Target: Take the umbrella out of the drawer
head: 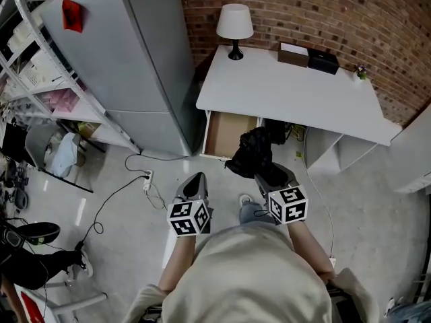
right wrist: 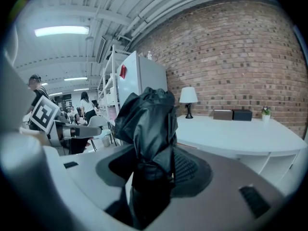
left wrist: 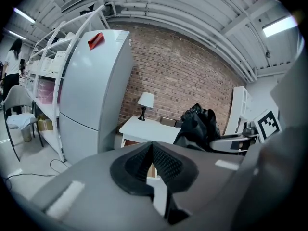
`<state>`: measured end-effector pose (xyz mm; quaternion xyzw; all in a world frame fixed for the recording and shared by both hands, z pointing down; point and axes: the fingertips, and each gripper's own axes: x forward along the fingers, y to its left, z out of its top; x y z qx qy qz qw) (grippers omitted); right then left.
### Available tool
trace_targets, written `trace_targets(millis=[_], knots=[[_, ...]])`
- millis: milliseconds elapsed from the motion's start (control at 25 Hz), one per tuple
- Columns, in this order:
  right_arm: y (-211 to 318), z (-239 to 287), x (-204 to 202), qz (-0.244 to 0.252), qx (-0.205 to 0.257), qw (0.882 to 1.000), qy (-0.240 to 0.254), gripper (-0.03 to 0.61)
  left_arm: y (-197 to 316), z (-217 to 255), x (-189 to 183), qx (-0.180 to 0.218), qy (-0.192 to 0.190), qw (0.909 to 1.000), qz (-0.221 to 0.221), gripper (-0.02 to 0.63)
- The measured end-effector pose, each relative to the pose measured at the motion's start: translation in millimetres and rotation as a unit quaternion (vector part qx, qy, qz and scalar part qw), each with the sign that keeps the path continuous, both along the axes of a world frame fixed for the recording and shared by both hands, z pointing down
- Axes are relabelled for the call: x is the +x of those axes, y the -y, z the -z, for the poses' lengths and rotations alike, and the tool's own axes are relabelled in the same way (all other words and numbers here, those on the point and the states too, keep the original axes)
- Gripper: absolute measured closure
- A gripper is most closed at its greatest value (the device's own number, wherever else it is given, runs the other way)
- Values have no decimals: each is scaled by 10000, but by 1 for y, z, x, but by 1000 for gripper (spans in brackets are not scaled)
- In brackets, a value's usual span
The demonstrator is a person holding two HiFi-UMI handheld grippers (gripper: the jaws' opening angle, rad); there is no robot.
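Umbrella (head: 252,150), black and bunched, is sitting clamped between the jaws of the right gripper (head: 266,175), sticking out past its tips in the air, with the open drawer (head: 225,133) just ahead. Left gripper (head: 195,184) is hovering alongside, jaws pressed together on nothing. White desk (head: 289,89) is stretching beyond both.

Loft-style lab or office: brick wall (head: 303,12), white desk (head: 289,93), metal shelving (head: 47,86), exposed ceiling pipes (left wrist: 192,30).
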<state>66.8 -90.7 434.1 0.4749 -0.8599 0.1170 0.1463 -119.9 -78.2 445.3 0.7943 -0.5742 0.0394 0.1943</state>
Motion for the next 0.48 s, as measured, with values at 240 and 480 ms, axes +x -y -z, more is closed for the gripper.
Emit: trace_targets(millis=[240, 480], knots=[[-3, 2, -5, 41, 19, 10000, 21, 364, -3, 2, -1, 1, -39, 10000, 2, 605], [-1, 2, -5, 20, 104, 9999, -52, 367, -2, 3, 0, -7, -69, 10000, -13, 604]])
